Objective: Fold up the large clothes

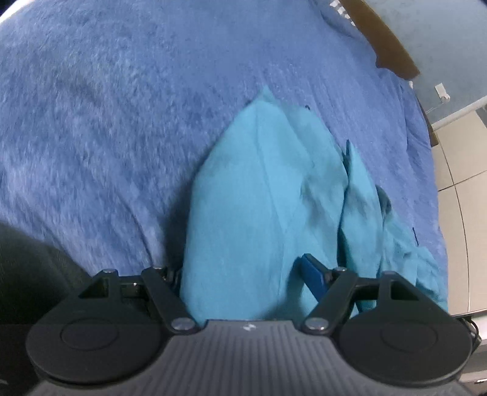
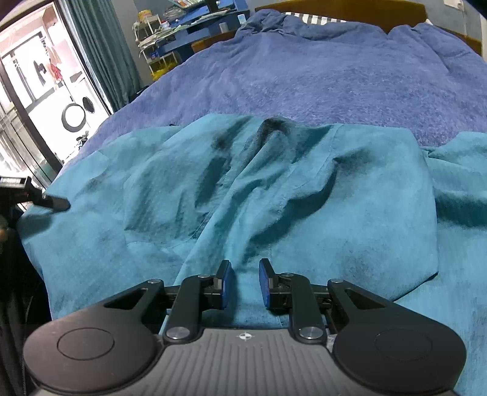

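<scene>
Left wrist view: the left gripper [image 1: 246,283] points down at a teal garment [image 1: 261,207] lying on a bed covered by a fuzzy blue blanket [image 1: 106,106]. Its jaws stand wide apart; cloth lies between them and hides the left finger, while the blue pad of the right finger [image 1: 313,277] shows clear of the fabric, so nothing is pinched. The garment runs as a folded, pointed strip from the gripper toward the middle of the bed, with a second looser fold beside it nearer the bed's right edge. A wooden headboard [image 1: 386,45] shows at the far right corner, and tiled floor [image 1: 456,170] beyond the right edge.

Right wrist view: the right gripper [image 2: 243,284] hovers over the garment [image 2: 243,189], which is spread wrinkled across the near part of the bed. Its blue pads [image 2: 226,284] are a narrow gap apart and grip nothing; teal cloth lies below them. A dark finger of the other gripper [image 2: 51,201] touches the garment's left edge. The blanket [image 2: 334,76] fills the far bed up to the headboard [image 2: 350,12]. Cluttered shelves [image 2: 182,33] stand past the far left corner.
</scene>
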Motion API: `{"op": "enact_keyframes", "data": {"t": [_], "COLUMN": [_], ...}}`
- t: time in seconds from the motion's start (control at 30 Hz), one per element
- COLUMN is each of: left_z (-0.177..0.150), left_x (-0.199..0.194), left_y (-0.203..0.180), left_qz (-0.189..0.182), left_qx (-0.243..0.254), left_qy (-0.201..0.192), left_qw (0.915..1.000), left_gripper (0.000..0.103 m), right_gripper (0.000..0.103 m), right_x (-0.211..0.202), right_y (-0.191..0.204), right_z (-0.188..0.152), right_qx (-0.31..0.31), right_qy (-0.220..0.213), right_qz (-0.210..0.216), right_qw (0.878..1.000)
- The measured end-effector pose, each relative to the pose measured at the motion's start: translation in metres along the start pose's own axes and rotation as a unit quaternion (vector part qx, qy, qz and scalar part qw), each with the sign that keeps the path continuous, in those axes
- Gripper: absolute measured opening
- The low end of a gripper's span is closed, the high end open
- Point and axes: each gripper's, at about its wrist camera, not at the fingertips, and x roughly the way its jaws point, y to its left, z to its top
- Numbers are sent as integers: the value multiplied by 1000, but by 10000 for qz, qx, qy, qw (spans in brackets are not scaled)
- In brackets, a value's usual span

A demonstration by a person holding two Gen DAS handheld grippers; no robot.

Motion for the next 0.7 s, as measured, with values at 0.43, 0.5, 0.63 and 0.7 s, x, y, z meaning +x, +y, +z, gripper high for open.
{"op": "enact_keyframes", "data": {"t": [0.43,0.5,0.63,0.7], "left_z": [-50,-54,-62,-65], "left_x": [25,26,7,-3], "left_y": [-12,-23,-57,-73], "left_qz": [-768,-838,-933,-891], "left_qx": [-701,-532,324,711], "left_qy": [-475,-667,-1153,-1359], "left_qw": [9934,9928,9884,9841], "left_gripper": [57,37,13,11], "right_gripper": [23,23,23,25], "right_x": [-1,-1,-6,-13], "right_y": [-1,0,4,7], "right_z": [-4,-5,-5,-4], "right_qx": [58,34,-13,-1], "right_qy": [-105,-121,-233,-387], "right_qz": [42,28,-42,-28], "right_qw": [9999,9999,9997,9992]}}
